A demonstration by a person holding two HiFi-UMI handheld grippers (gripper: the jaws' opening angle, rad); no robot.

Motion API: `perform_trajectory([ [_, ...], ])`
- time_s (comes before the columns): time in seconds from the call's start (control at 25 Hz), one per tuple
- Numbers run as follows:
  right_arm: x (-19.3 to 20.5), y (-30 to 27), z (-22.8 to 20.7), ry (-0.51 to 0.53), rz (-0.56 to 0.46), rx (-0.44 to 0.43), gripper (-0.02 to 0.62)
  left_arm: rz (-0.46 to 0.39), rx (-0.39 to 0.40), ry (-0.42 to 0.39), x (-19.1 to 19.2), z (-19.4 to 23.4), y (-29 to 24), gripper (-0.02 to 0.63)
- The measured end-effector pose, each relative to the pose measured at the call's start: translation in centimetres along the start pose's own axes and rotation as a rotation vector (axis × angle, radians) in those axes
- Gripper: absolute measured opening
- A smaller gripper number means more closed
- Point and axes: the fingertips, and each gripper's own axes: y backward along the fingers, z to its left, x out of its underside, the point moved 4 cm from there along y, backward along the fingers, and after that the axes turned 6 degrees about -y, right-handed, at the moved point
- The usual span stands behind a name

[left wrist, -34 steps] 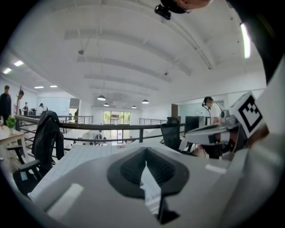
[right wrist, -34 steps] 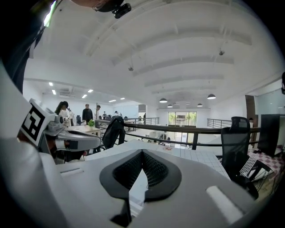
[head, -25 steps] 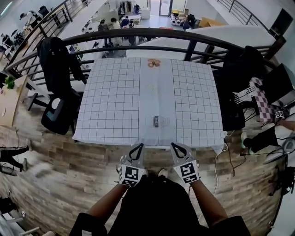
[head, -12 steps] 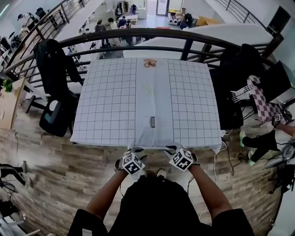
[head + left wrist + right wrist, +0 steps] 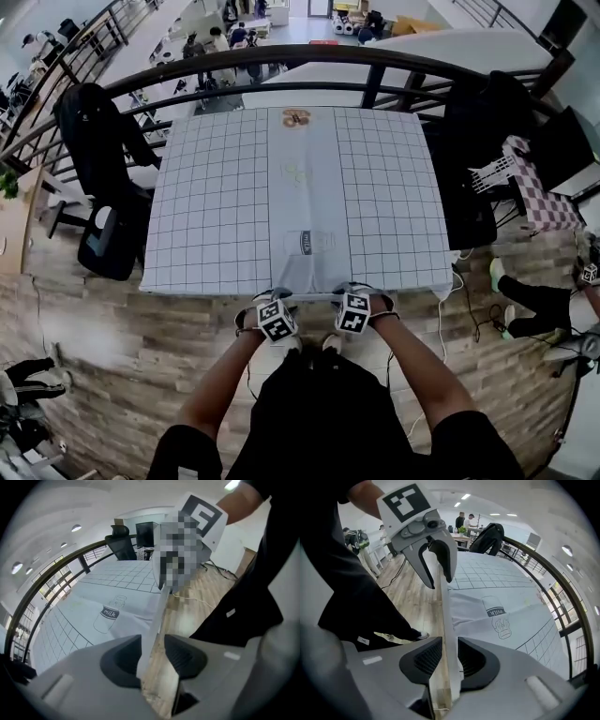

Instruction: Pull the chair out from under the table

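The chair [image 5: 446, 620] shows only as the thin pale top rail of its back. The rail stands just beside the near edge of the worktop [image 5: 225, 187], at 6 o'clock of it, and the rest of the chair is out of sight below. The left hand-held gripper [image 5: 152, 654] and the right hand-held gripper [image 5: 443, 654] both point steeply down over this rail, side by side and near each other. Both have just been opening their jaws. Each pair now stands apart with the rail between the pads, astride it rather than clamped on it.

A white grid-patterned cloth [image 5: 384, 187] covers the worktop and hangs over the near edge right against the rail. It carries a drawn milk bottle [image 5: 307, 243] just beyond the grippers. A small orange-brown thing [image 5: 296, 117] lies at the 12 o'clock edge, too small to identify.

A white slatted basket [image 5: 492, 187] sits off the worktop at 3 o'clock; its contents cannot be made out.

On the near side of the rail, at 6 o'clock, is wood-plank floor [image 5: 122, 337], where the person stands close behind the chair. A black office chair [image 5: 108, 187] stands at 9 o'clock, a curved dark railing [image 5: 281, 58] runs along 12 o'clock, and a pale cable [image 5: 466, 309] trails on the floor at 4 o'clock.
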Motion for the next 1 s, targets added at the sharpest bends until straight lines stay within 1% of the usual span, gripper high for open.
perform_trajectory([
  [0.08, 0.1, -0.7, 0.1, 0.020, 0.023, -0.017, 0.106, 0.012, 0.019, -0.010, -0.1, 0.1, -0.6, 0.156],
  [0.16, 0.4, -1.4, 0.3, 0.018, 0.036, -0.049, 0.112, 0.040, 0.033, -0.030, 0.1, 0.2, -1.3, 0.160],
  [0.24, 0.6, -2.0, 0.3, 0.008, 0.040, -0.079, 0.127, 0.081, 0.051, -0.074, 0.4, 0.2, -2.1, 0.164],
  [0.32, 0.8, -2.7, 0.3, 0.010, 0.056, -0.094, 0.126, 0.125, 0.067, -0.114, 0.6, 0.2, -2.8, 0.163],
  [0.4, 1.0, -3.4, 0.1, 0.022, 0.073, -0.090, 0.123, 0.165, 0.080, -0.135, 0.6, 0.2, -3.4, 0.127],
  [0.44, 1.0, -3.6, 0.1, 0.031, 0.079, -0.083, 0.115, 0.179, 0.091, -0.144, 0.5, 0.2, -3.6, 0.127],
  [0.48, 1.0, -3.9, 0.0, 0.041, 0.087, -0.077, 0.092, 0.186, 0.105, -0.157, 0.4, 0.0, -3.8, 0.127],
  [0.52, 1.0, -4.1, 0.0, 0.053, 0.095, -0.077, 0.083, 0.185, 0.119, -0.170, 0.0, -0.1, -4.1, 0.128],
  [0.64, 0.9, -4.8, 0.0, 0.080, 0.112, -0.090, 0.081, 0.171, 0.150, -0.184, -1.2, -0.5, -5.0, 0.127],
  [0.8, 1.0, -5.9, 0.2, 0.077, 0.128, -0.094, 0.081, 0.196, 0.188, -0.180, -1.4, -0.8, -6.6, 0.127],
  [0.92, 1.2, -7.0, 0.5, 0.113, 0.155, -0.076, 0.092, 0.221, 0.202, -0.250, -1.3, -1.1, -7.7, 0.127],
  [1.0, 1.4, -7.7, 0.4, 0.121, 0.164, -0.067, 0.089, 0.226, 0.211, -0.267, -1.3, -1.1, -8.5, 0.125],
])
